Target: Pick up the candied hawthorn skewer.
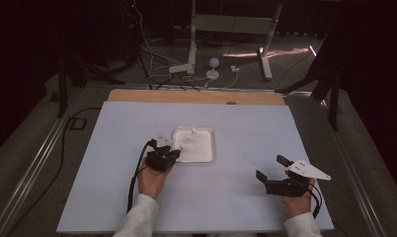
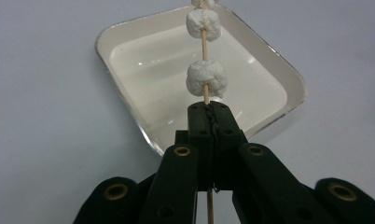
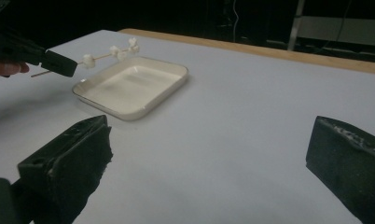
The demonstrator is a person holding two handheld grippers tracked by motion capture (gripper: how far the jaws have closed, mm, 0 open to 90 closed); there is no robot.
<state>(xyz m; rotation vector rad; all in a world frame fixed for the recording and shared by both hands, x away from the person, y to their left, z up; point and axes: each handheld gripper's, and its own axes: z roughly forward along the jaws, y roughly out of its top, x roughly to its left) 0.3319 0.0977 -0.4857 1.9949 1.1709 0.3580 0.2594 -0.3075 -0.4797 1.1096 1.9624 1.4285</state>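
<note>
Jaws of my left gripper [image 2: 209, 119] are pressing together on a thin wooden skewer [image 2: 204, 49], pinching it near its lower end so that a short stub is sticking out behind the jaws in the left gripper view. I am holding the skewer out over the near left part of a white rectangular tray [image 2: 129, 109], clear of its floor. White marshmallows are sitting threaded on the stick: one marshmallow [image 2: 206, 78] is hanging just beyond my jaw tips, a second marshmallow [image 2: 203, 24] is sitting farther along, and more are showing at the far end, where the view is cutting them off. In the right gripper view the skewer [image 3: 101, 55] is slanting upward and away from my left gripper [image 3: 59, 63], with the marshmallows [image 3: 114, 50] bunching toward its tip above the tray [image 3: 143, 105].

In the high view my left gripper [image 1: 173, 154] is hovering at the tray's [image 1: 209, 148] left edge, near the middle of the pale table [image 1: 246, 197]. My right gripper [image 1: 270, 168] is resting well apart from it, low over the table's near right part, its jaws standing wide and gripping nothing.
</note>
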